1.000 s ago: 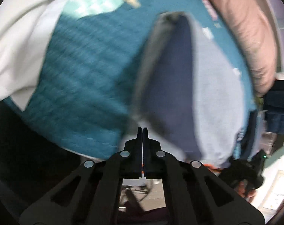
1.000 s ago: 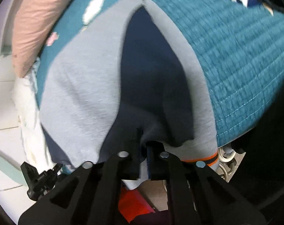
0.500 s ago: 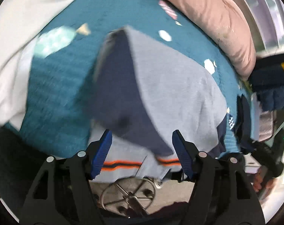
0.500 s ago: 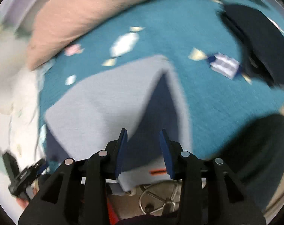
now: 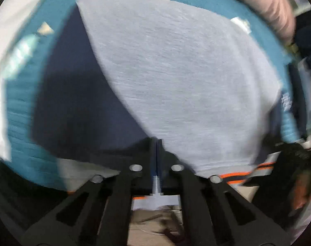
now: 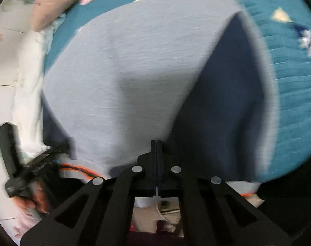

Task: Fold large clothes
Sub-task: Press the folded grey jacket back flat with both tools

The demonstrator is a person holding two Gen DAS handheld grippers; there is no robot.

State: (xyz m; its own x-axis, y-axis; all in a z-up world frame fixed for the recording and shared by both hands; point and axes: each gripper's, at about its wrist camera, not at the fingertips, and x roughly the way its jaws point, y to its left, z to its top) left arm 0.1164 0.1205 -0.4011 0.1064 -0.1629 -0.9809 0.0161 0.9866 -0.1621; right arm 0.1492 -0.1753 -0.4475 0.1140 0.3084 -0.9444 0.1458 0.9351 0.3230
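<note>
Left wrist view: a grey garment [image 5: 176, 78] with a navy panel [image 5: 77, 106] fills most of the frame, lying on a teal quilted bedspread [image 5: 18, 123]. The grey face is smooth and flat; the navy part runs from 11 o'clock down to 7 o'clock. An orange-and-dark striped hem [image 5: 237, 175] shows at 5 o'clock. The left gripper [image 5: 156, 143] has its fingers pressed together, pinching the near edge of the garment at 6 o'clock, with a strip of hem hanging below them. A pink pillow [image 5: 264, 6] lies at 1 o'clock, white bedding [image 5: 3, 41] at 9 o'clock. Teal bedspread shows bare around the garment at 8 and 12 o'clock. The picture is blurred.

Right wrist view: the same garment [image 6: 130, 78] spreads from 10 o'clock to 4 o'clock, its navy panel [image 6: 227, 102] on the 3 o'clock side, edged in grey. The right gripper [image 6: 156, 143] also has its fingers closed tight on the near edge at 6 o'clock. The left gripper [image 6: 38, 157] appears at 8 o'clock, at the garment's corner by the striped hem [image 6: 77, 169]. Bedspread [image 6: 295, 86] lies bare at 3 o'clock; the pillow [image 6: 53, 2] sits at 11 o'clock.
</note>
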